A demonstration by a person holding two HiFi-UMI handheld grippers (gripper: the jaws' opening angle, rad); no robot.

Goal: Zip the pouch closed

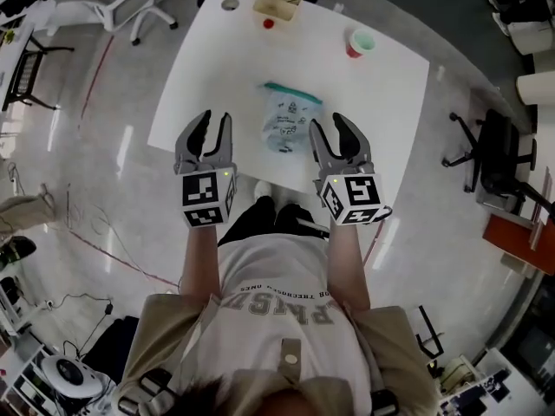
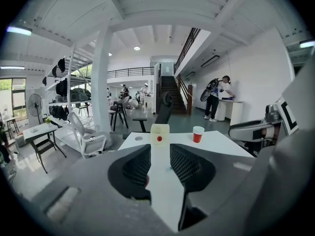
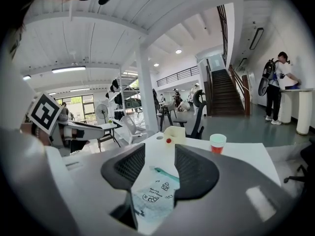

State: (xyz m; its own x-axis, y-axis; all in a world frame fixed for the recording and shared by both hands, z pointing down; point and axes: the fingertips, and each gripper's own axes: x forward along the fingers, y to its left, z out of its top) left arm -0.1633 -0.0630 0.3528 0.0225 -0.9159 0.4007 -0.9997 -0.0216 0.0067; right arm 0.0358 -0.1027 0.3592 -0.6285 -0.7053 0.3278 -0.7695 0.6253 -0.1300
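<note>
— White table (image 1: 217,68) on a shiny grey floor (image 1: 104,189) is what you face. The pouch (image 1: 289,120) lies flat near the table's middle, with its teal zip strip (image 1: 293,90) along the far edge.
— You can make out printed drawings on its clear face. Whether the zip is shut, you can't tell from any view.
— Your right gripper (image 1: 332,133) sits just right of the pouch, over the near part of the table. Its jaws stand apart. The pouch shows through the gap, but neither pad is on it.
— Your left gripper (image 1: 216,124) is on the other side, a little further from the pouch. Its jaws stand apart too, with only bare table between them.
— So you hold nothing in either one, and both point toward the far edge.
— Beyond the pouch you have a red cup (image 1: 360,43) toward the far right corner and a beige box (image 1: 277,3) at the far edge. A small red cap (image 1: 268,23) lies just in front of the box and a grey disc (image 1: 230,4) to its left.
— Past the far left corner stand white chairs (image 1: 130,3), and a dark chair (image 1: 494,146) stands off to your right.
— Further back, a person (image 3: 280,82) stands near the stairs (image 3: 236,95).
</note>
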